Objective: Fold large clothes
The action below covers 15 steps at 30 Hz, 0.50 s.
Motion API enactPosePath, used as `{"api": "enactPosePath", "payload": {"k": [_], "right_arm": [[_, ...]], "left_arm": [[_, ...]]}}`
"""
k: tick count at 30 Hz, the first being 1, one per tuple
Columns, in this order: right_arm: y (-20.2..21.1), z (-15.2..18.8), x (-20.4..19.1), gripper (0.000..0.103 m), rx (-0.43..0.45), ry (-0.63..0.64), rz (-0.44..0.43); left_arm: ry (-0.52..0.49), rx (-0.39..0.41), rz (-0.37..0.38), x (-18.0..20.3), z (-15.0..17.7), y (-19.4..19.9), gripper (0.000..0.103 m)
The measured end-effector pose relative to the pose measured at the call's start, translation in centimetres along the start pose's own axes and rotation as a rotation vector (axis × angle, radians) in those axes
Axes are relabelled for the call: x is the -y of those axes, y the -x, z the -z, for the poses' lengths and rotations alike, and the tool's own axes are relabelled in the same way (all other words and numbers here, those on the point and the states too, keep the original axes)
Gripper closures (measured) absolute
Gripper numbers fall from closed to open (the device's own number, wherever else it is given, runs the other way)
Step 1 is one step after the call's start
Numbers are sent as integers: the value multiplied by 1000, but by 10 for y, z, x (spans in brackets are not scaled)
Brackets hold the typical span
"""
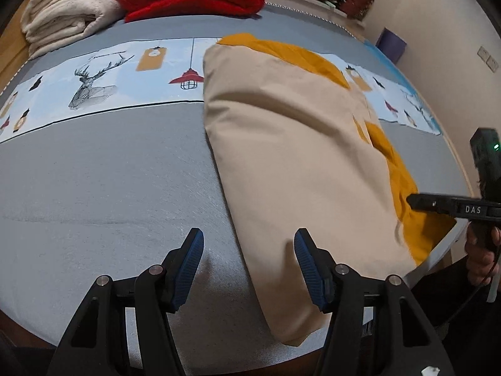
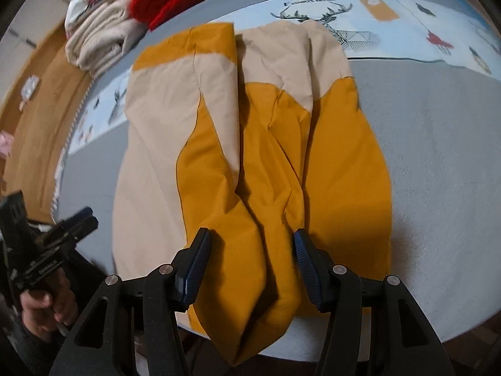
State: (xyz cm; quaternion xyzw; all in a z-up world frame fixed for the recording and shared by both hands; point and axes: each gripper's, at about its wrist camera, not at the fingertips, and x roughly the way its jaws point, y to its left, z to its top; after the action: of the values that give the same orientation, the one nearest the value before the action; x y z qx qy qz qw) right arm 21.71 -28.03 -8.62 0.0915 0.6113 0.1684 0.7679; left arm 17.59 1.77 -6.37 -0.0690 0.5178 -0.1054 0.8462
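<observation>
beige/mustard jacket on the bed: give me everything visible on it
The jacket is a thin, smooth, slightly crinkled fabric in beige and mustard panels. It lies folded lengthwise on the grey bedspread, sleeves laid over the body, near end hanging over the bed edge. The right gripper straddles the mustard end, pads not pressing. The left gripper hangs open beside the beige edge.

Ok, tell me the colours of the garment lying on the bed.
The garment is mustard yellow and beige in large blocks; the right wrist view shows it best.

Each view is taken from just behind a claw, tilted down at the bed [image 1: 94, 188] from close by. The beige and yellow garment [image 1: 291, 156] is seen in both.
</observation>
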Motion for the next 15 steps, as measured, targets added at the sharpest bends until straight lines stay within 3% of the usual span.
{"api": "enactPosePath", "payload": {"k": [1, 2, 3, 8, 9, 11, 12, 15], "right_arm": [[2, 0, -4, 71, 15, 25, 11], [4, 1, -7, 85, 26, 41, 12], [9, 0, -10, 91, 44, 62, 7], [81, 1, -13, 100, 304, 107, -140], [107, 4, -5, 101, 400, 99, -177], [128, 10, 9, 102, 483, 78, -126], [129, 12, 19, 102, 496, 59, -57], [92, 16, 64, 102, 333, -74, 58]], "left_arm": [[3, -2, 0, 0, 1, -1, 47], [11, -4, 1, -1, 0, -3, 47], [19, -5, 5, -2, 0, -3, 47], [61, 11, 66, -5, -1, 0, 47], [57, 17, 82, -3, -1, 1, 47], [41, 26, 116, 3, -2, 2, 46], [34, 28, 129, 6, -3, 2, 46], [7, 18, 181, 20, -5, -1, 44]]}}
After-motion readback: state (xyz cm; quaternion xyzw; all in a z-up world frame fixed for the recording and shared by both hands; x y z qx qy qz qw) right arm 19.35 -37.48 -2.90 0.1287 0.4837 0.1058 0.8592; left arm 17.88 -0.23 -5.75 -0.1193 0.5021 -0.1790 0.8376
